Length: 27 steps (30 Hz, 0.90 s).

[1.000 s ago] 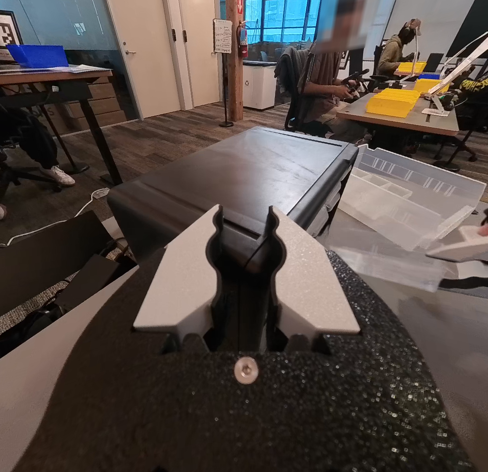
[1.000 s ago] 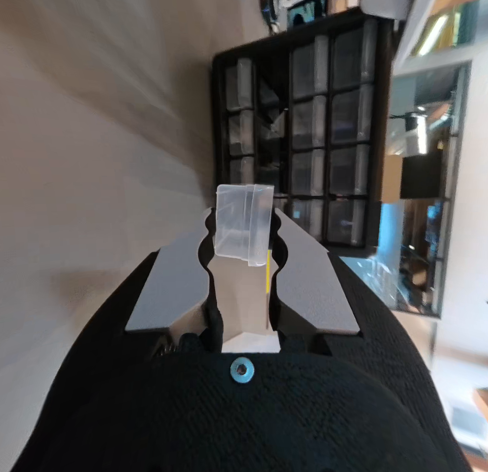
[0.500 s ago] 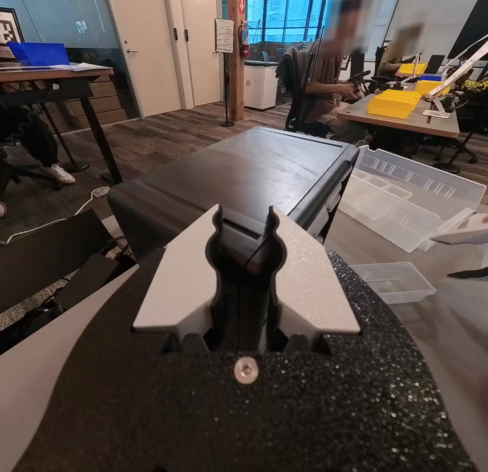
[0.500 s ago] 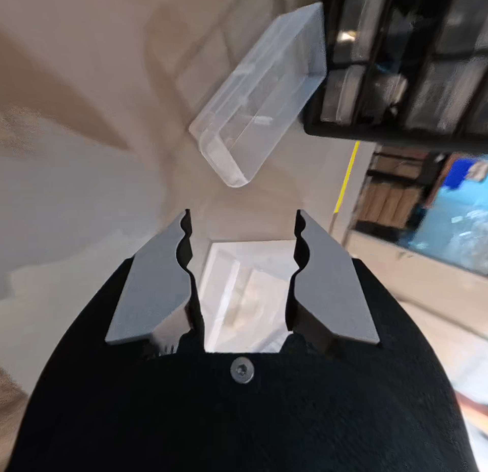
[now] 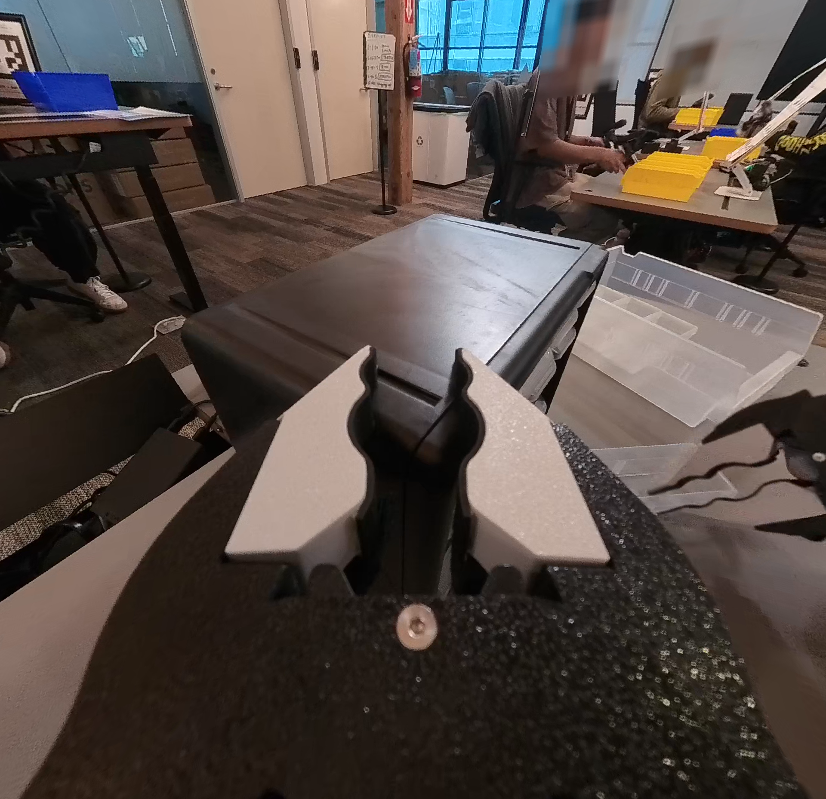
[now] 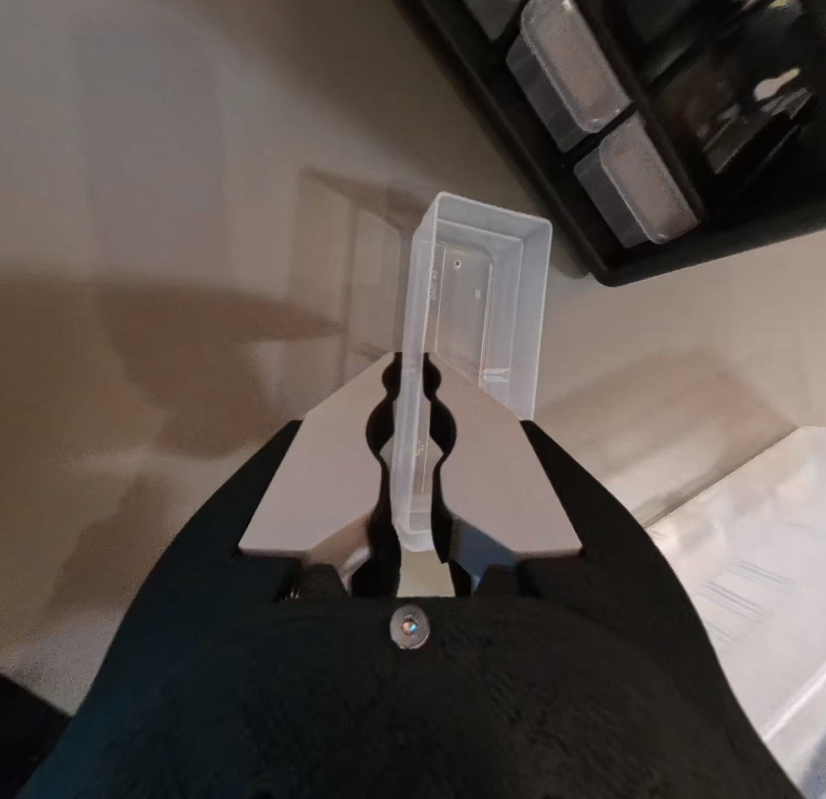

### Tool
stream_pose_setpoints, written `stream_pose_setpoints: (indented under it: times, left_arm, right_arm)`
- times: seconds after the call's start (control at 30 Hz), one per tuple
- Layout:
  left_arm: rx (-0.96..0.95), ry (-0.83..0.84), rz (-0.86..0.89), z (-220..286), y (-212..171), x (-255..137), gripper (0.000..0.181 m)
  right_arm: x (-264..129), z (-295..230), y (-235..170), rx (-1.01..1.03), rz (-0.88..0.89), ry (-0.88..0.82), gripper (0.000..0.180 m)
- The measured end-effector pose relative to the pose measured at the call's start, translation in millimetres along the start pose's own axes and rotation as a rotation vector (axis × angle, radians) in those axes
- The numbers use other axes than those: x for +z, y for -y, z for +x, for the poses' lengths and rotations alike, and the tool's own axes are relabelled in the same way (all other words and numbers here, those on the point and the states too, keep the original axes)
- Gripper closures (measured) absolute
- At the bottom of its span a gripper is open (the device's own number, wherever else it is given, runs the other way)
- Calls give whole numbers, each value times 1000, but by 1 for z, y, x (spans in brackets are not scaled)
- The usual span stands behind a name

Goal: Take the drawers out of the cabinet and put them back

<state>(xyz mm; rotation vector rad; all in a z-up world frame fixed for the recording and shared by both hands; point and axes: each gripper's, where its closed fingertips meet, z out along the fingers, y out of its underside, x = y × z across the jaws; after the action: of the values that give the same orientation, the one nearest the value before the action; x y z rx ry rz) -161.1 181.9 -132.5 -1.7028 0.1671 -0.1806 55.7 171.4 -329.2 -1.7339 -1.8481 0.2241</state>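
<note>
The black cabinet point(image 5: 424, 286) stands on the table, and my left gripper point(image 5: 414, 366) is shut on its near top corner. In the right wrist view the cabinet front point(image 6: 625, 121) shows several clear drawers in their slots. My right gripper point(image 6: 411, 358) is shut on the long side wall of a clear empty drawer point(image 6: 482, 295), which is outside the cabinet and just in front of its lower corner. The drawer is low over the table; I cannot tell if it touches it. The right gripper point(image 5: 715, 482) and the drawer point(image 5: 648, 460) also show in the left wrist view.
A large clear bin point(image 5: 697, 348) with small drawers in it lies on the table to the right of the cabinet. A pale tray point(image 6: 724, 532) is at the lower right. People sit at desks with yellow bins point(image 5: 661, 179) behind.
The right gripper held a drawer by its end, let it go onto the table and opened, then closed on the drawer's side wall. The left gripper has stayed on the cabinet.
</note>
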Motion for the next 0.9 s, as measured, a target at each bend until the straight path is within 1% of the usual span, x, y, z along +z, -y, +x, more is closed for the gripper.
stream_pose_setpoints:
  times: [0.03, 0.1, 0.2, 0.3, 0.33, 0.4, 0.43, 0.5, 0.53, 0.57, 0.63, 0.7, 0.77, 0.8, 0.9]
  left_arm:
    - [0, 0, 0, 0, 0, 0, 148]
    - [0, 0, 0, 0, 0, 0, 148]
    - [1, 0, 0, 0, 0, 0, 148]
    - [3, -1, 1, 0, 0, 0, 148]
    - [3, -1, 2, 0, 0, 0, 148]
    - [2, -2, 3, 0, 0, 0, 148]
    - [2, -3, 3, 0, 0, -1, 148]
    - [2, -3, 4, 0, 0, -1, 148]
    - [2, -3, 4, 0, 0, -1, 148]
    - [2, -3, 4, 0, 0, -1, 148]
    - [3, -3, 3, 0, 0, -1, 148]
    - [4, -3, 2, 0, 0, -1, 149]
    - [4, -3, 2, 0, 0, -1, 149]
    - [4, -3, 2, 0, 0, -1, 149]
    - [4, -4, 2, 0, 0, -1, 149]
  right_arm:
    - [2, -1, -2, -23, -15, 5, 179]
    - [-3, -4, 0, -32, 7, 21, 180]
    - [-36, 6, 13, -28, 133, -7, 180]
    - [-90, 59, 3, -39, 176, -205, 180]
    - [-109, 83, -9, -23, 154, -284, 180]
    - [-142, 124, -42, -1, 71, -380, 180]
    - [-154, 145, -63, -11, 8, -434, 180]
    - [-168, 180, -113, -56, -198, -522, 180]
    - [-168, 189, -135, -74, -283, -504, 180]
    - [-162, 190, -150, -89, -316, -441, 180]
    - [-143, 178, -162, -100, -292, -244, 180]
    - [-125, 154, -165, -155, -240, -17, 180]
    - [-110, 138, -171, -162, -243, 150, 180]
    - [-104, 136, -176, -156, -269, 197, 180]
    - [-83, 135, -192, -191, -357, 268, 180]
